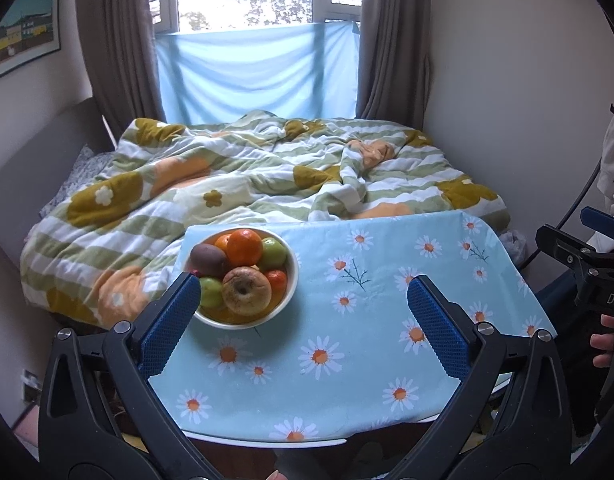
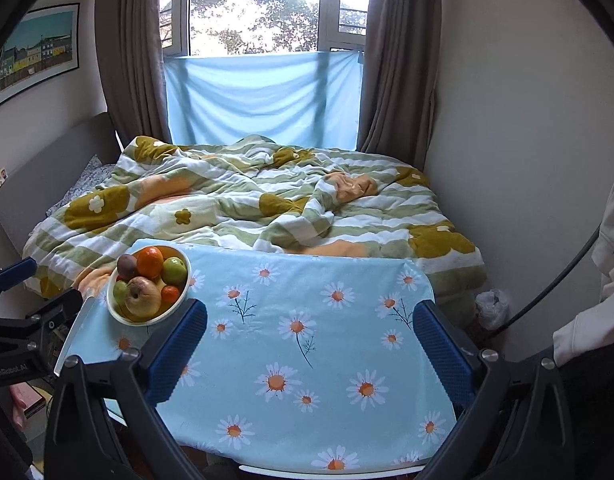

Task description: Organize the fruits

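A white bowl [image 1: 289, 292] full of fruit sits at the far left of the table with a blue daisy cloth [image 1: 367, 340]. In it lie a large orange [image 1: 245, 246], a brown kiwi [image 1: 208, 259], green apples [image 1: 273, 252], a brownish apple [image 1: 246, 290] and a small orange [image 1: 277, 280]. My left gripper [image 1: 303, 308] is open and empty, its left finger just in front of the bowl. In the right wrist view the bowl [image 2: 119, 314] is at the left and my right gripper [image 2: 311, 338] is open and empty above the cloth [image 2: 307, 360].
A bed with a rumpled flowered quilt [image 1: 247, 176] lies right behind the table. A wall [image 2: 507, 160] closes the right side. A small bagged bin [image 2: 493, 308] stands on the floor at the right. A curtained window [image 1: 255, 72] is at the back.
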The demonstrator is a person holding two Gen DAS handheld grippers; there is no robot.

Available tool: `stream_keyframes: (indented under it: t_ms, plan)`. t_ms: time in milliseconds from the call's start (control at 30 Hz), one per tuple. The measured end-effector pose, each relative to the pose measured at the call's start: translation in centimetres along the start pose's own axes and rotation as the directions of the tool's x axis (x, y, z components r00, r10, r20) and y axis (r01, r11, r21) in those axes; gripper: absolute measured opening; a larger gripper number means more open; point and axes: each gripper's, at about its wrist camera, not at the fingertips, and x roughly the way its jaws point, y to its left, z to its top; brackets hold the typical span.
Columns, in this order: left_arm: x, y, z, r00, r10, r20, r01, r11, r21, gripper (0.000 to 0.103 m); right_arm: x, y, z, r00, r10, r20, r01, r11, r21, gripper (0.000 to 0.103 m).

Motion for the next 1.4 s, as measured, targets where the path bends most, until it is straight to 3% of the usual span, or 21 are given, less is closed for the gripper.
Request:
stream_keyframes:
  t_ms: [1400]
  plan:
    - [-1.2,-0.7,-1.1,1.000,0.021,-0.005,-0.021,1.000,-0.015,0.103,-0.9,-1.1,-1.3,1.000,-0.007,0.001,0.007,1.000,0.031,0.103]
